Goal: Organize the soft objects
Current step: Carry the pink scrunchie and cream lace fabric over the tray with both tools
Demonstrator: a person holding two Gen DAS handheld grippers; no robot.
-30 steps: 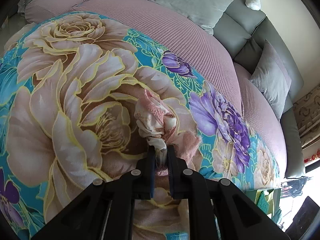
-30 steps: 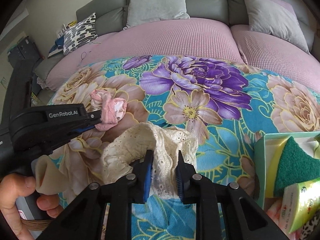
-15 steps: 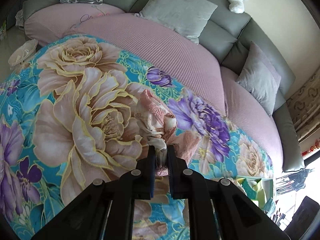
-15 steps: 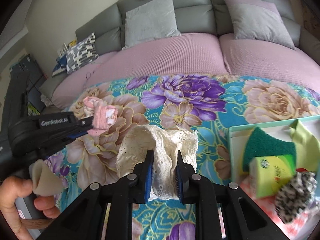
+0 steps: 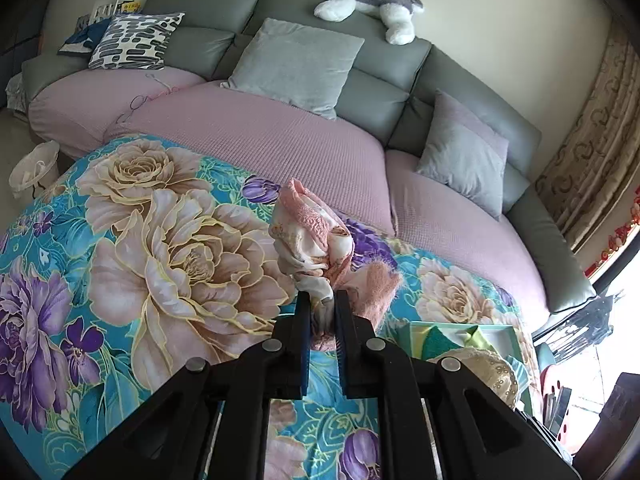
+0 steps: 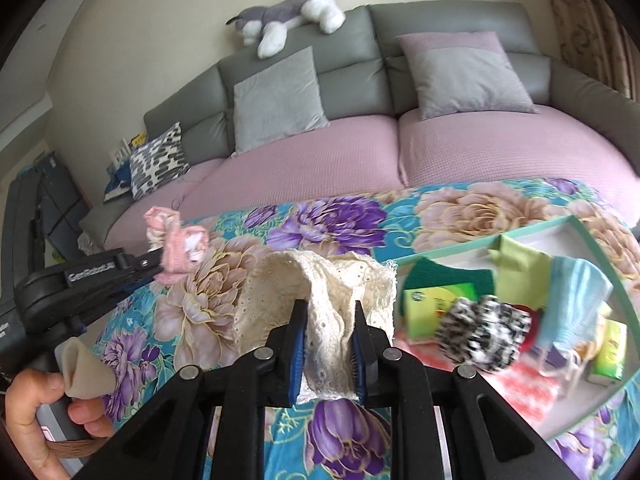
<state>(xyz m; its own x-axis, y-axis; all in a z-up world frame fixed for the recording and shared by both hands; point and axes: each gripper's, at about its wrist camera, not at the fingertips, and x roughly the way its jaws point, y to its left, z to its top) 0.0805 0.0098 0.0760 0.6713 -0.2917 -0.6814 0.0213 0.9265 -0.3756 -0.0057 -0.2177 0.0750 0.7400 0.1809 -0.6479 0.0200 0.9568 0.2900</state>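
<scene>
My left gripper (image 5: 322, 300) is shut on a bunched pink and white cloth (image 5: 310, 228), lifted above the floral blanket (image 5: 168, 248). The right wrist view shows that same left gripper (image 6: 158, 264) at the left with the pink cloth (image 6: 178, 248) at its tip. My right gripper (image 6: 328, 312) is shut on a cream lace cloth (image 6: 316, 284) that drapes over its jaws. To the right lies a mint-rimmed tray (image 6: 440, 246) with a green sponge (image 6: 448, 276), a black and white fuzzy piece (image 6: 484, 330), a blue face mask (image 6: 576, 304) and other soft items.
A grey sofa (image 5: 380, 80) with pink seat covers runs behind the blanket, with grey cushions (image 5: 296, 60), a patterned cushion (image 5: 136, 40) and a plush dog (image 5: 360, 4) on its back. A person's hand (image 6: 44, 400) holds the left gripper's handle. A white bag (image 5: 34, 168) sits on the floor at the left.
Both grippers have risen and pulled back from the blanket with their cloths. The right view has swung toward the tray, which now shows more fully.
</scene>
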